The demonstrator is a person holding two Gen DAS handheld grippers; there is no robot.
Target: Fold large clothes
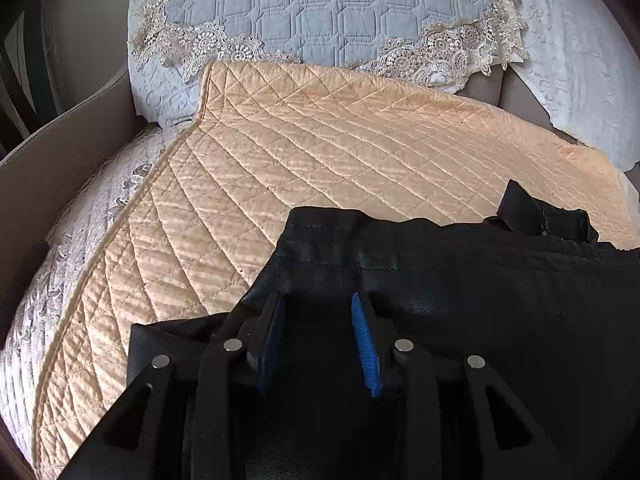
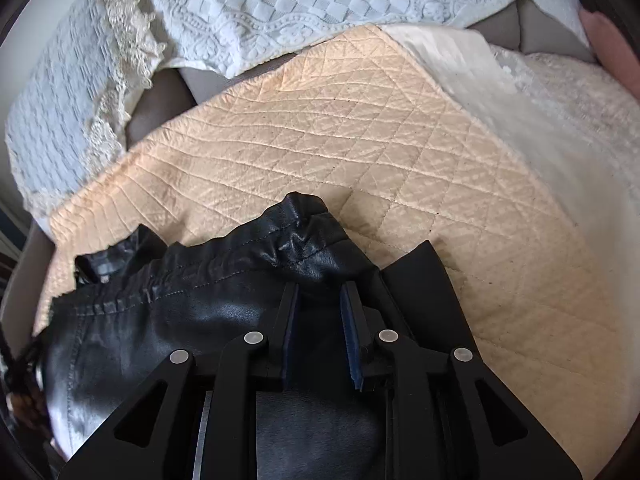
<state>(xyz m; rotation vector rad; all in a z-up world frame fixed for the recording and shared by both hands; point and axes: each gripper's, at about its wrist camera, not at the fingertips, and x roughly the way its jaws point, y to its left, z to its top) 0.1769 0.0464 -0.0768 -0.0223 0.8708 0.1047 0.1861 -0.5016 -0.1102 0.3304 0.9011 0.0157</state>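
Glossy black leather garment (image 2: 208, 312) (gathered waistband) on quilted peach pad (image 2: 360, 152)

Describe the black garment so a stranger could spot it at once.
Find the peach quilted mat spread over the sofa seat. On its near edge lies the black garment, shiny and leather-like with a gathered stitched hem, the only dark, glossy thing among pale quilted and lace-trimmed covers.

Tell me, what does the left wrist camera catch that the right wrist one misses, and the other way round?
Only the left view shows the blue-grey quilted cushion face-on with its lace trim, and the sofa's armrest. Only the right view shows the white embossed cover, the white fluffy throw and the garment's gathered, puckered corner. Both show the peach quilted mat and the black leather-like garment lying on it, with a gripper over it.
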